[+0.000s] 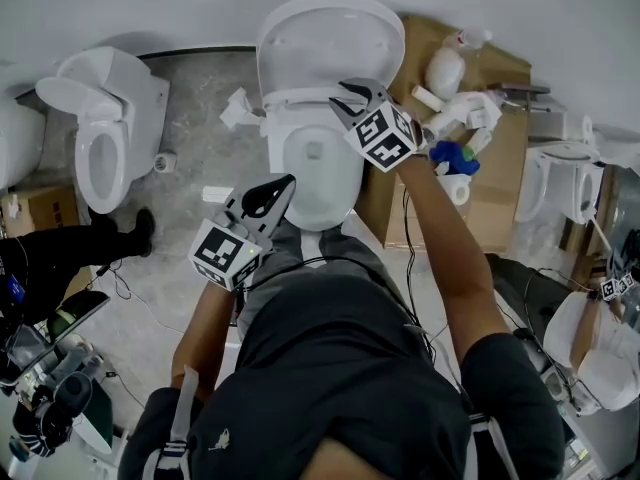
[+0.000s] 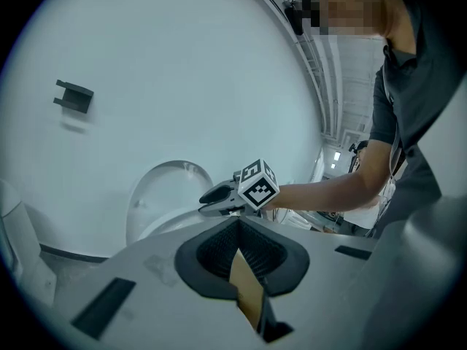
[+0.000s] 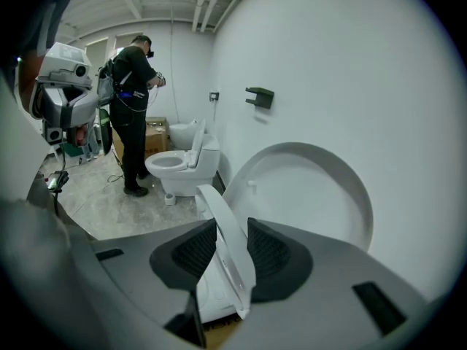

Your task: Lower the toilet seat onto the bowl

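From the head view, the right gripper (image 1: 352, 98) pinches the half-raised toilet seat (image 1: 300, 95) above the bowl (image 1: 320, 193); the left gripper view shows the left gripper (image 1: 275, 193), held in front of the bowl, with jaws together and empty; the right gripper view shows only a thin, edge-on grip, so the seat could slip and slam onto the bowl.

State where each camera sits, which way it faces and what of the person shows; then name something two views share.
Head view: on the head, steeply down onto the toilet bowl; torso, arms, left gripper and right gripper show.
Left gripper view: on its gripper, facing the wall; own shut jaws, right forearm.
Right gripper view: on its gripper, facing the lid; jaws clamp the toilet seat.
Shared: the first two show the right gripper.
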`<state>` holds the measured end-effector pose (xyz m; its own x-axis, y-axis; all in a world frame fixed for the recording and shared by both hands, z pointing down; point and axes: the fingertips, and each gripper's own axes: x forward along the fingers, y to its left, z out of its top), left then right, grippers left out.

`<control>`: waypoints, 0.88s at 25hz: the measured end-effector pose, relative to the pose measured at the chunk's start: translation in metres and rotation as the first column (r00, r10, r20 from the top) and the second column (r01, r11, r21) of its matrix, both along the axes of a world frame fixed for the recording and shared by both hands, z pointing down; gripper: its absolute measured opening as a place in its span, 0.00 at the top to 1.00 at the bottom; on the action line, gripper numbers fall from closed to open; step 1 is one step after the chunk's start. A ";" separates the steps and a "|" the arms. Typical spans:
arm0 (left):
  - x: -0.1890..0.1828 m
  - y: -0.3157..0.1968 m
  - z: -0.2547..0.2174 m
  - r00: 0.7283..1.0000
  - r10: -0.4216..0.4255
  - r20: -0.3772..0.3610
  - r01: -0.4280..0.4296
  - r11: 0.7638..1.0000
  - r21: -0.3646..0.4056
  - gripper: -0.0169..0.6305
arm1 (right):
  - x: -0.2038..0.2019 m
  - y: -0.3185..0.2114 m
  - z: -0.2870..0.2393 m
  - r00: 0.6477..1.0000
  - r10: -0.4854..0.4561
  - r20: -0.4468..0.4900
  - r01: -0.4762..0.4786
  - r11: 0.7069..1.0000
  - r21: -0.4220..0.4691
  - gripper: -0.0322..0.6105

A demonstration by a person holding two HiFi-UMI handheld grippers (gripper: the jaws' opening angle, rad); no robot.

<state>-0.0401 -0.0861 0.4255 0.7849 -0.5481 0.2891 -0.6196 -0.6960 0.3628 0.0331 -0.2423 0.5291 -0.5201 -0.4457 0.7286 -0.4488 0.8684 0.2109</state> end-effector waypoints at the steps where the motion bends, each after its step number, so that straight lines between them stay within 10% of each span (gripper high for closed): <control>1: 0.001 0.001 0.000 1.000 0.002 -0.001 -0.002 1.000 -0.001 0.97 | 0.000 0.001 0.000 1.000 -0.002 -0.002 0.002 1.000 -0.004 0.74; 22: -0.019 0.031 0.008 1.000 -0.027 0.001 0.027 1.000 -0.016 0.97 | 0.003 0.063 0.010 0.998 -0.030 -0.055 0.028 0.998 -0.048 0.74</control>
